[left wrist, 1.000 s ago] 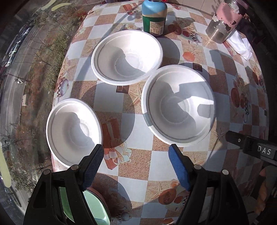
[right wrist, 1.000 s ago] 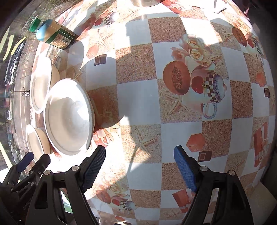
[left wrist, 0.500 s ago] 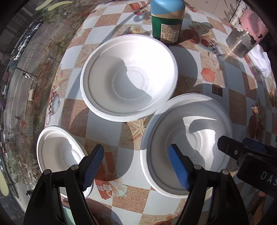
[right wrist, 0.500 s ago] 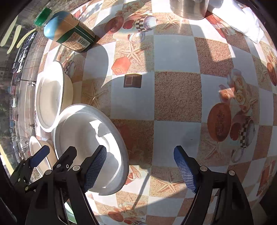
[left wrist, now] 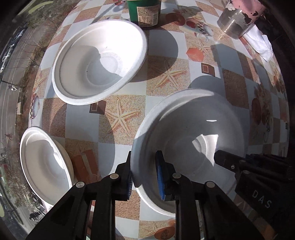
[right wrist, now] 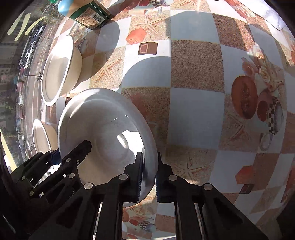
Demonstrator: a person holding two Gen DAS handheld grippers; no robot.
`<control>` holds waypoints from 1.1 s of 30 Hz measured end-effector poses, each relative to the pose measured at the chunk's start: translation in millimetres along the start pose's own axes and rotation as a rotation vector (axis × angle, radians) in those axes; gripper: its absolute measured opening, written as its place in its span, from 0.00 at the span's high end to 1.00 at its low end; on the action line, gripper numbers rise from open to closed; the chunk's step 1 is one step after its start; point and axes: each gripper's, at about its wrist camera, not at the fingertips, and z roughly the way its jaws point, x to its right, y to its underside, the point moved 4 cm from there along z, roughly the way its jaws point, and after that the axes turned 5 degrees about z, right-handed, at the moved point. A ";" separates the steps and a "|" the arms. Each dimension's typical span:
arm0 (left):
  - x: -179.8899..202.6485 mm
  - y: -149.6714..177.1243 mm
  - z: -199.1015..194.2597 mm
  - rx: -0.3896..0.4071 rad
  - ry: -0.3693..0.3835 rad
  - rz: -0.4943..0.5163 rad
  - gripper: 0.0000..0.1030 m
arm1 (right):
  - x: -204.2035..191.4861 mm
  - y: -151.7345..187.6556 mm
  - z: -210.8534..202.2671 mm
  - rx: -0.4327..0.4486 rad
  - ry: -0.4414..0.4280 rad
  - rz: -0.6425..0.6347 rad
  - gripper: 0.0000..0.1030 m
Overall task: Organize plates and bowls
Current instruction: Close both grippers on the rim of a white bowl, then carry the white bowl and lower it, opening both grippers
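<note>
- Held item: large white foam bowl (left wrist: 193,133), gripped on two sides at once. My left gripper (left wrist: 143,175) is closed down on its near-left rim, one pad inside the wall and one outside. My right gripper (right wrist: 148,173) is closed the same way on the rim at its own tip.
- Position: the bowl sits directly ahead of both grippers. I cannot tell whether its base is on the bench (right wrist: 195,64) or just lifted.
- Other stock: a second foam bowl (left wrist: 99,61) ahead and left of my left gripper; a smaller foam bowl (left wrist: 44,164) close on its left, near the bench edge.
- Nearby clutter: green jar (left wrist: 143,13) just beyond the second bowl; metal cup (left wrist: 237,22) far ahead to the right.
- Risk, crushing: I judge the foam wall thin and soft; hard pinching could dent or crack the rim.
- Risk, tearing: if my two grippers move unevenly, they could twist or split the bowl.
- Risk, collision: a wide swing left could knock the smaller bowl off the edge.
</note>
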 end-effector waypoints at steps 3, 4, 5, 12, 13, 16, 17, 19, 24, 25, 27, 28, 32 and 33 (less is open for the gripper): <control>18.7 23.5 -6.5 0.007 -0.001 0.063 0.76 | 6.7 26.3 -3.3 -0.013 0.023 0.011 0.87; 26.5 33.6 -8.3 0.005 -0.001 0.092 0.76 | 8.9 34.9 -3.5 -0.017 0.028 0.015 0.87; 33.2 43.4 -9.1 0.003 -0.003 0.122 0.76 | 11.4 45.5 -3.5 -0.021 0.034 0.018 0.87; 66.6 116.1 -8.0 -0.045 0.017 0.264 0.76 | 25.3 124.7 6.3 -0.055 0.074 0.047 0.85; 70.9 127.5 -7.3 -0.056 0.024 0.283 0.75 | 27.1 134.5 7.8 -0.062 0.076 0.055 0.85; 82.7 157.9 -6.4 -0.075 0.036 0.351 0.75 | 28.1 158.2 13.5 -0.079 0.080 0.072 0.85; 86.5 166.2 -6.0 -0.078 0.038 0.373 0.75 | 28.7 164.1 15.4 -0.084 0.086 0.076 0.84; 94.0 177.7 -4.3 -0.085 0.041 0.408 0.75 | 28.4 173.5 18.9 -0.084 0.100 0.089 0.84; 123.3 181.9 -4.6 -0.071 0.049 0.449 0.70 | 35.3 180.9 11.7 -0.037 0.125 0.142 0.83; 126.7 180.9 -5.3 -0.056 0.047 0.454 0.64 | 37.7 182.2 8.2 -0.026 0.124 0.147 0.83; 135.1 180.8 -6.9 -0.041 0.062 0.469 0.47 | 39.1 181.2 8.4 -0.021 0.136 0.155 0.83; 138.1 181.6 -7.8 -0.036 0.056 0.480 0.30 | 42.0 182.1 8.4 -0.023 0.154 0.163 0.83; 136.7 189.0 -14.8 -0.027 0.036 0.515 0.21 | 67.0 188.7 -5.1 -0.019 0.151 0.229 0.59; 132.2 192.6 -15.6 -0.034 0.046 0.510 0.21 | 75.6 190.2 -10.1 -0.010 0.154 0.239 0.25</control>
